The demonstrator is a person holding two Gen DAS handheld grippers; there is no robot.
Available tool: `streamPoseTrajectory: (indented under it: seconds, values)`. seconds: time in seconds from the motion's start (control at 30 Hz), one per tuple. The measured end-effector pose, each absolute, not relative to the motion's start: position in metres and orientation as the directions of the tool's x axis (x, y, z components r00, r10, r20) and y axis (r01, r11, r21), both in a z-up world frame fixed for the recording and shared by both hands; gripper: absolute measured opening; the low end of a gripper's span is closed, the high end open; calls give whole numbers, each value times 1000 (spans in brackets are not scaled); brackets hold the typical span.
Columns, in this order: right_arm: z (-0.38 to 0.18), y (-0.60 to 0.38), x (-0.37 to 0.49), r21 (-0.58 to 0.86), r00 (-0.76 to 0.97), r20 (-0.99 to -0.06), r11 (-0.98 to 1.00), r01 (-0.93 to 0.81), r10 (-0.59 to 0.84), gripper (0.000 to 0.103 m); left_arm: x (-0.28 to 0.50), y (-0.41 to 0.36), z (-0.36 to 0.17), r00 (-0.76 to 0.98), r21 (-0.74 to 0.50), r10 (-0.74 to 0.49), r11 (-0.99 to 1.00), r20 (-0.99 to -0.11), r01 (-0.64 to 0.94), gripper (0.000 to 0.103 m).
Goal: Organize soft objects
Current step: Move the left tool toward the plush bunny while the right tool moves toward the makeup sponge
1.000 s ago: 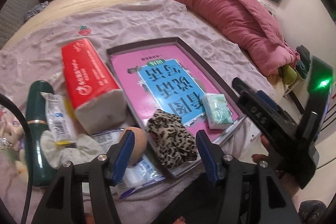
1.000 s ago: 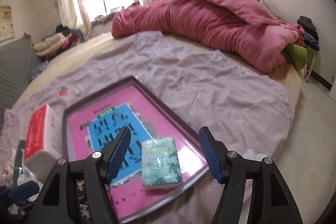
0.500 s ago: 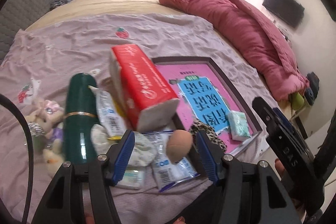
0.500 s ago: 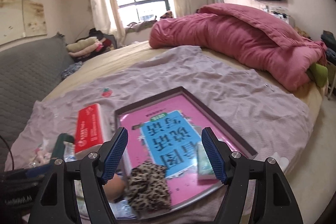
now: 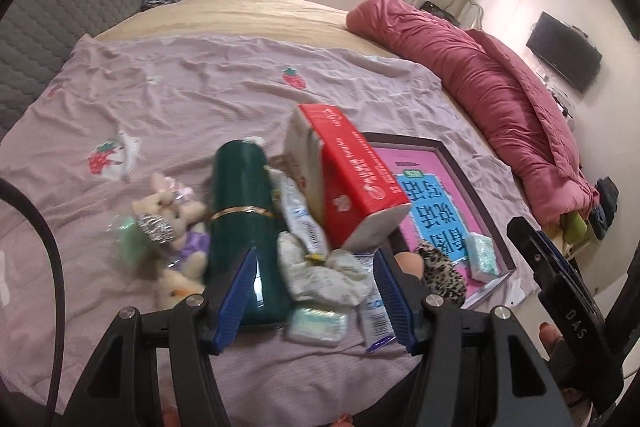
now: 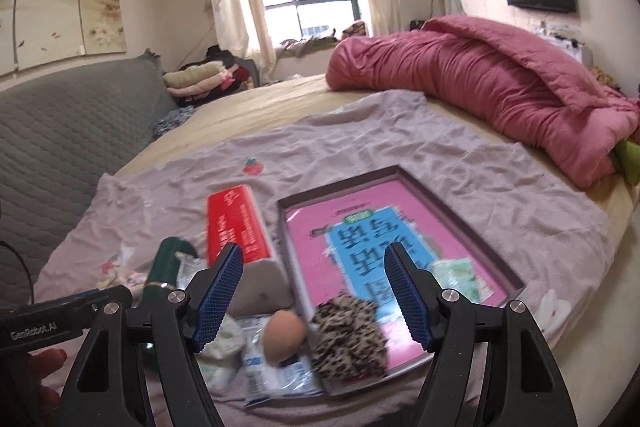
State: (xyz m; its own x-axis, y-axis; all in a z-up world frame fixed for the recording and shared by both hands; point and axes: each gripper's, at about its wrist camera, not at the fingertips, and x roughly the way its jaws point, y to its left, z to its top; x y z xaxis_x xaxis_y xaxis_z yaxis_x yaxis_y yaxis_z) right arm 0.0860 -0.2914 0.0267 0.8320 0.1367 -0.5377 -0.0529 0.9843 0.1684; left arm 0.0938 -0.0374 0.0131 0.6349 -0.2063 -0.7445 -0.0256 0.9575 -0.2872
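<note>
One tray point(image 6: 404, 171), one leopard scrunchie point(image 6: 347, 335), one sponge point(image 6: 285, 333), one bottle point(image 5: 240, 211).

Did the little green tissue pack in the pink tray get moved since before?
No. The tissue pack lies in the same near corner of the tray as before, beside the leopard scrunchie. Only the cameras shifted.

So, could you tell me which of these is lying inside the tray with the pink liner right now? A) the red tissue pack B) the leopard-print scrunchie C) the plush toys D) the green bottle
B: the leopard-print scrunchie lies inside the near corner of the tray, while the green bottle, red tissue pack and plush toys lie on the blanket beside it.
</note>
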Motion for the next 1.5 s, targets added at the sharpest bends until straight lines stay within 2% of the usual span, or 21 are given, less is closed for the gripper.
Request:
streamPoseTrajectory:
  seconds: [0.53, 1.0, 1.37, 1.5]
  values:
    - [18, -251, 74, 165, 770, -600, 975, -149, 219, 74, 75, 7, -5, 623, -308, -183, 946, -761, -99, 60]
    - [-5, -245, 80, 161, 718, -661, 976, -146, 217, 74, 73, 51, -30, 602, -342, -166, 920, -781, -190, 60]
    - [-15, -239, 86, 148, 704, -675, 976, -161, 219, 74, 80, 67, -30, 649, -353, -134, 909, -749, -220, 60]
    - [-20, -239, 90, 151, 700, -679, 975, -164, 223, 74, 96, 65, -34, 655, -319, -111, 925, -747, -207, 60]
